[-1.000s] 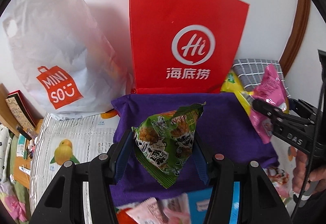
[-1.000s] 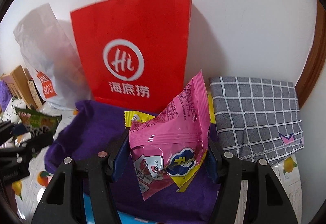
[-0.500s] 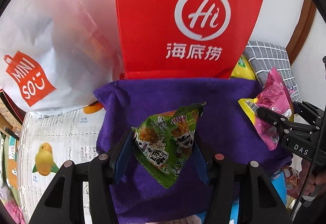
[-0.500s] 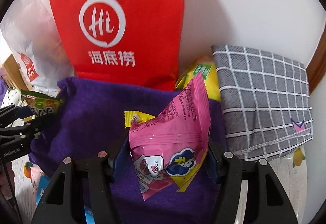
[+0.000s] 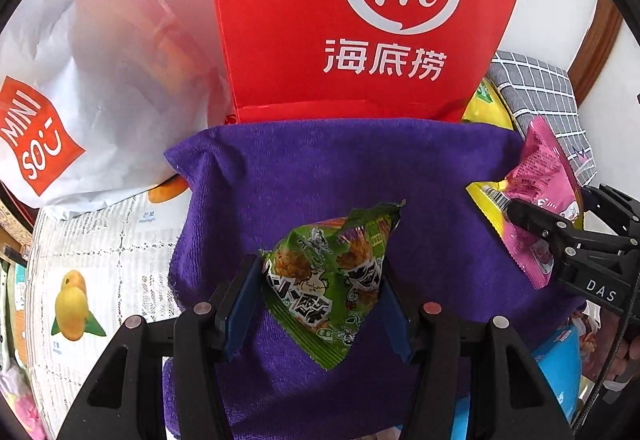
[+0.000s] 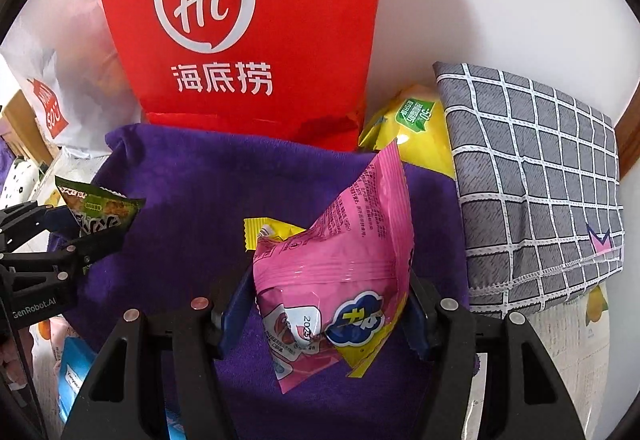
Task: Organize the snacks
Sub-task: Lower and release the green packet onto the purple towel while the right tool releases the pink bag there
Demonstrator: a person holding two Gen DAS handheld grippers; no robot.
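left gripper (image 5: 322, 290) jaws clamp green snack packet (image 5: 334, 280) | right gripper (image 6: 330, 302) jaws clamp pink snack packet (image 6: 340, 264) | both above purple cloth (image 5: 320, 168), red bag (image 5: 360, 16) straight ahead

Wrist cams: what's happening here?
Snack sorting, mid-carry. The left gripper clamps a green snack packet; the right gripper clamps a pink snack packet. Both hang over the purple cloth, in front of the red paper bag. Neither packet is set down yet.

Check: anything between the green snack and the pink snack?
Only bare purple towel between the green snack and pink snack; clearest in the left wrist view.
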